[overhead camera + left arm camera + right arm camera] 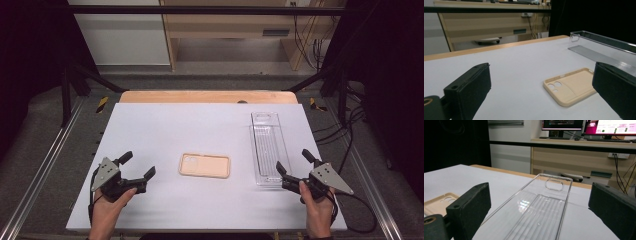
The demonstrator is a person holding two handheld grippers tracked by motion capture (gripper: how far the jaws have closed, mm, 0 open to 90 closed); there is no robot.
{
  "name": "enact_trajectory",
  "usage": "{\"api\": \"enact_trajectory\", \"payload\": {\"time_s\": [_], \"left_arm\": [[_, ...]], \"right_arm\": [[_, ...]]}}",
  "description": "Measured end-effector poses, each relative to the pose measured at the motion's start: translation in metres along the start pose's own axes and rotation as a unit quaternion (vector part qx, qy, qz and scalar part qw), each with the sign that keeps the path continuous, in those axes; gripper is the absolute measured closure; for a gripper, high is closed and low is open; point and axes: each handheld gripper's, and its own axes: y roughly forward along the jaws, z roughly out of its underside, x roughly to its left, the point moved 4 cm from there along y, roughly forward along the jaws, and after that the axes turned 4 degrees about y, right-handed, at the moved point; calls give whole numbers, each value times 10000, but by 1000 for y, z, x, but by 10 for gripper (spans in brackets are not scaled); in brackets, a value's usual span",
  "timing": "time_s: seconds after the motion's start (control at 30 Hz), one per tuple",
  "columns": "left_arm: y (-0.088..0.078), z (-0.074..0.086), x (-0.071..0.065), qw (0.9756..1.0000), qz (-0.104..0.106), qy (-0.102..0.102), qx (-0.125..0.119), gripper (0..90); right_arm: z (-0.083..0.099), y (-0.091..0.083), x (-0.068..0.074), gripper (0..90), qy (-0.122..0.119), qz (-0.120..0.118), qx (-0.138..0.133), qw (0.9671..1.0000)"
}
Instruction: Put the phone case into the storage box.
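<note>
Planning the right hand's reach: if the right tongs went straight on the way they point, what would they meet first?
Probably the clear ribbed plastic tray, lying straight ahead between the open jaws of the right tongs; depth is hard to judge.

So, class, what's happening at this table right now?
A person holds a two-jaw gripper in each hand over a white table. Both the left gripper and the right gripper have open jaws and hold nothing. A beige phone case lies flat between them, and a clear plastic tray lies just ahead of the right gripper. Neither thing is touched yet.
</note>
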Motion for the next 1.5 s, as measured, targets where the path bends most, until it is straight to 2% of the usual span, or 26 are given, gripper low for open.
{"api": "enact_trajectory", "payload": {"time_s": [0.07, 0.1, 0.13, 0.2, 0.33, 0.47, 0.7, 0.9, 1.13, 1.27, 1.5], "left_arm": [[3, -1, -4, 10000, 57, 49, 44, 17], [10, -3, -14, 9995, 205, 137, 175, 17], [10, -3, -14, 9995, 205, 137, 175, 17], [19, -6, -24, 9987, 367, 198, 286, 18], [28, -9, -35, 9974, 501, 257, 448, 21], [46, -14, -51, 9945, 748, 354, 641, 22], [68, -17, -72, 9908, 987, 486, 788, 21], [80, -17, -81, 9891, 1031, 535, 910, 21], [89, -17, -84, 9879, 1048, 547, 1002, 21], [96, -17, -84, 9875, 1040, 486, 1076, 21], [105, -18, -88, 9863, 1024, 534, 1180, 25]], "right_arm": [[-1, 0, 0, 46, 14, -9, -26, 10000], [-1, 0, 0, 46, -10, -10, -14, 10000], [-1, 0, 0, 46, -10, -10, -14, 10000], [-1, -1, 0, 46, -37, 7, -8, 10000], [-1, -2, 1, 44, -44, 24, -29, 10000], [1, -1, 1, 43, -44, 29, 17, 10000], [1, -2, -1, 42, -12, 56, -3, 10000], [1, -2, -1, 42, 8, 66, -8, 10000], [1, -3, -1, 42, 14, 70, 6, 10000], [1, -3, -1, 42, 18, 65, 10, 10000], [1, -3, -1, 42, 26, 69, -9, 10000]]}}
